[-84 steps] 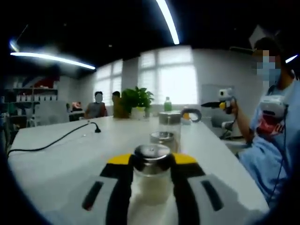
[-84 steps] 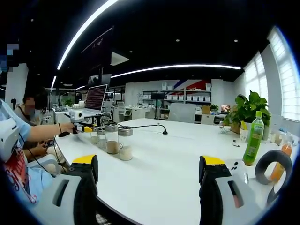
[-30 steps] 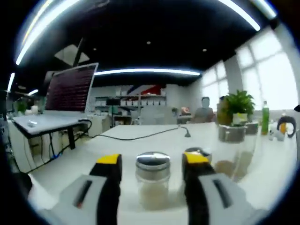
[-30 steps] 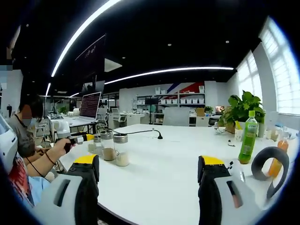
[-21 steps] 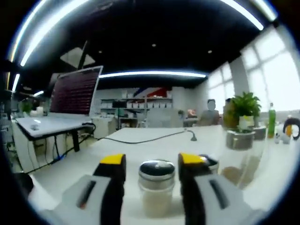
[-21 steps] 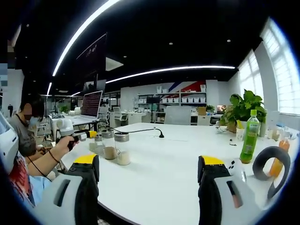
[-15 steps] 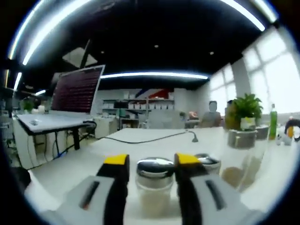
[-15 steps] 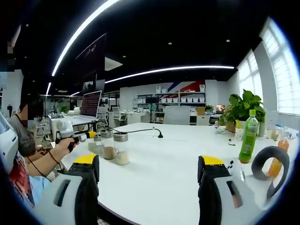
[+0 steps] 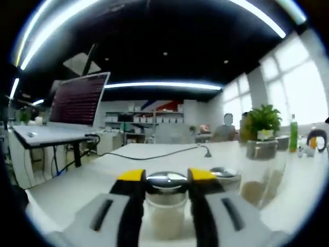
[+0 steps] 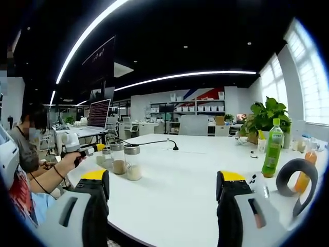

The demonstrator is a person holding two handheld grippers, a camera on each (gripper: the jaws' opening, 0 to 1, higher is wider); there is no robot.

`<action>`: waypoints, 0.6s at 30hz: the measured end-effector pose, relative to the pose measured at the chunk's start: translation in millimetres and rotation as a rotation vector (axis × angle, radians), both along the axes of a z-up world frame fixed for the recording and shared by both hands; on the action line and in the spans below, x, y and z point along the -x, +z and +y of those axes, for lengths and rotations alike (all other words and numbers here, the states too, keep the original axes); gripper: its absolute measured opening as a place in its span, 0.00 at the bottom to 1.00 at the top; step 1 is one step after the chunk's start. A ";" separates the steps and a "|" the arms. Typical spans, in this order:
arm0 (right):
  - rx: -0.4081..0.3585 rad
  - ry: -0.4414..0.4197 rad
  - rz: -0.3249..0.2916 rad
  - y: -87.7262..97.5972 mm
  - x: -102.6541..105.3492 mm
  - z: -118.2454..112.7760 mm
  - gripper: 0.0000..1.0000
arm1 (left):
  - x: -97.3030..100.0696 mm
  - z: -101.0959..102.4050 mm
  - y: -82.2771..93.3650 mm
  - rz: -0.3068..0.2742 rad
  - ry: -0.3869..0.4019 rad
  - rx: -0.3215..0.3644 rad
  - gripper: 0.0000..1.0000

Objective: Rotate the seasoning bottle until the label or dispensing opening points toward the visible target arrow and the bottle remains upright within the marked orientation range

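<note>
— Where did we find the seasoning bottle (image 9: 165, 206)?

— Upright on the white table (image 10: 185, 180), and we saw the left gripper (image 9: 165, 181) clamped on it just under its metal lid, a second jar (image 9: 224, 177) close behind.

— And the right gripper (image 10: 162, 193)?

— We saw its fingers spread wide, grasping nothing, above the table, the green bottle (image 10: 271, 148) well apart.

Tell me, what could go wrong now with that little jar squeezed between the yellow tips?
The left tool grips the seasoning bottle high, at its metal lid, so turning it might tip it. Two more jars stand close beside it and could get knocked. In these views I cannot see an arrow or a label, so aiming may be guesswork.
</note>
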State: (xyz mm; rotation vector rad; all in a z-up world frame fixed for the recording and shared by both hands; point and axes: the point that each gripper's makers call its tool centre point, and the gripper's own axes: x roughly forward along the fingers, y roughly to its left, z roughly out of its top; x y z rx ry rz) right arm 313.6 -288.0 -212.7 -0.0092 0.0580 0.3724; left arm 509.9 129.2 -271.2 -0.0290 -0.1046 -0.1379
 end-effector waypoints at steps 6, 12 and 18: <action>-0.002 -0.006 0.003 -0.3 0.0 -1.0 0.88 | 1.0 -2.1 0.8 -0.004 -0.053 -0.032 0.33; -0.007 -0.012 -0.005 2.4 2.1 -3.8 0.88 | 0.7 -4.0 1.6 -0.011 -0.139 -0.030 0.33; -0.010 -0.019 -0.009 4.0 3.3 -4.8 0.88 | -0.6 -7.3 1.4 0.001 -0.213 -0.012 0.33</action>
